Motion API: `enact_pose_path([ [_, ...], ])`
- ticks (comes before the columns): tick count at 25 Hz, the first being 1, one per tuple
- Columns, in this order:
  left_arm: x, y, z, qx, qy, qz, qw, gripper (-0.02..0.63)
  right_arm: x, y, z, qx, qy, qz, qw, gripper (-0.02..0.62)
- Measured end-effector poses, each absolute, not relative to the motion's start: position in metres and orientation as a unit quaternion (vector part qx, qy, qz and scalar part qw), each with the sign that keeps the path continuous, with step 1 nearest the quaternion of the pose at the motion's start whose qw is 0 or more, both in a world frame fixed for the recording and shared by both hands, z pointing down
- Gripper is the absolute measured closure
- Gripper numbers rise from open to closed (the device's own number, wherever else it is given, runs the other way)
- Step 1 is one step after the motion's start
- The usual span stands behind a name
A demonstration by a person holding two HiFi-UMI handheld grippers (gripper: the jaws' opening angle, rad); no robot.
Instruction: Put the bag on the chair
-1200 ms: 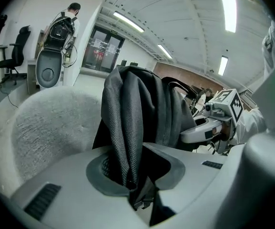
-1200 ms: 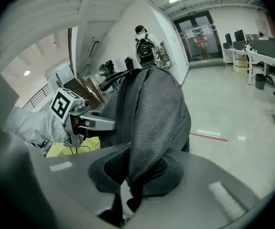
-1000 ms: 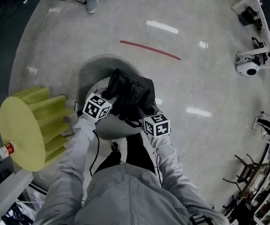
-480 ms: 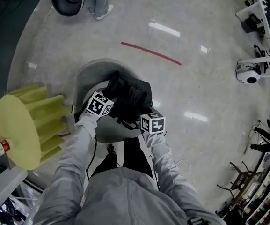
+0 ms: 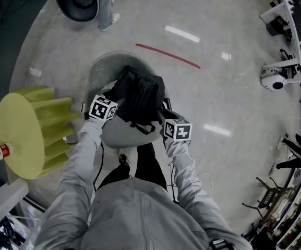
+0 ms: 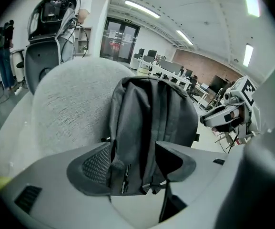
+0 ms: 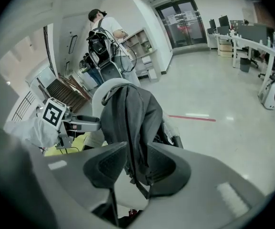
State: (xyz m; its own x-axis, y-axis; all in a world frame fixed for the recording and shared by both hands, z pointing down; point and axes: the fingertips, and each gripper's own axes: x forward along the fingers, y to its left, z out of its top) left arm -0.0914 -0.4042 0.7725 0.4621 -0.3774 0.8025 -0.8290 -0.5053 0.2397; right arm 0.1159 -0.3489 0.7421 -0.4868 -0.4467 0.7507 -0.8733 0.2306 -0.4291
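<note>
Both grippers, left [image 6: 132, 168] and right [image 7: 136, 165], are opening beside the bag [image 5: 140, 95] between their jaws; it sits on the chair [image 5: 101, 71], with open floor [image 5: 223, 92] around.

The bag [image 5: 140, 95] shows matt dark woven cloth, the chair [image 5: 100, 69] back looks coarse grey fabric, the floor [image 5: 218, 87] gleams glossy and polished, and the yellow stool [image 5: 20, 134] looks like smooth matt plastic.

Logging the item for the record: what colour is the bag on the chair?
Dark grey, nearly black; the bag shows best in the left gripper view.
</note>
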Motion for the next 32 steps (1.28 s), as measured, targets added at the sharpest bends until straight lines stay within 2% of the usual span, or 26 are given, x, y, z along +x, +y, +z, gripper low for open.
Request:
enact_pose_path([
  [8,-0.122,-0.365,0.704,0.819,-0.415,0.291,0.269,0.328,0.118,-0.32,0.667,0.462,-0.784,0.37,0.186,0.461],
  [14,-0.129,-0.328,0.615,0.865,-0.408,0.217,0.196,0.344,0.105,-0.293,0.586,0.497,-0.809,0.275,0.152,0.547],
  [17,-0.129,-0.311,0.56,0.882,-0.413,0.169,0.154,0.392,0.1,-0.276,0.543,0.511,-0.817,0.228,0.137,0.58],
  [22,-0.13,-0.281,0.485,0.894,-0.423,0.123,0.082,0.494,0.096,-0.249,0.475,0.518,-0.83,0.184,0.1,0.583],
  [29,-0.127,-0.246,0.402,0.897,-0.428,0.109,-0.009,0.589,0.083,-0.219,0.389,0.508,-0.852,0.107,0.06,0.584],
  [32,-0.128,-0.232,0.381,0.897,-0.43,0.096,-0.026,0.601,0.071,-0.204,0.367,0.499,-0.862,0.082,0.048,0.584],
])
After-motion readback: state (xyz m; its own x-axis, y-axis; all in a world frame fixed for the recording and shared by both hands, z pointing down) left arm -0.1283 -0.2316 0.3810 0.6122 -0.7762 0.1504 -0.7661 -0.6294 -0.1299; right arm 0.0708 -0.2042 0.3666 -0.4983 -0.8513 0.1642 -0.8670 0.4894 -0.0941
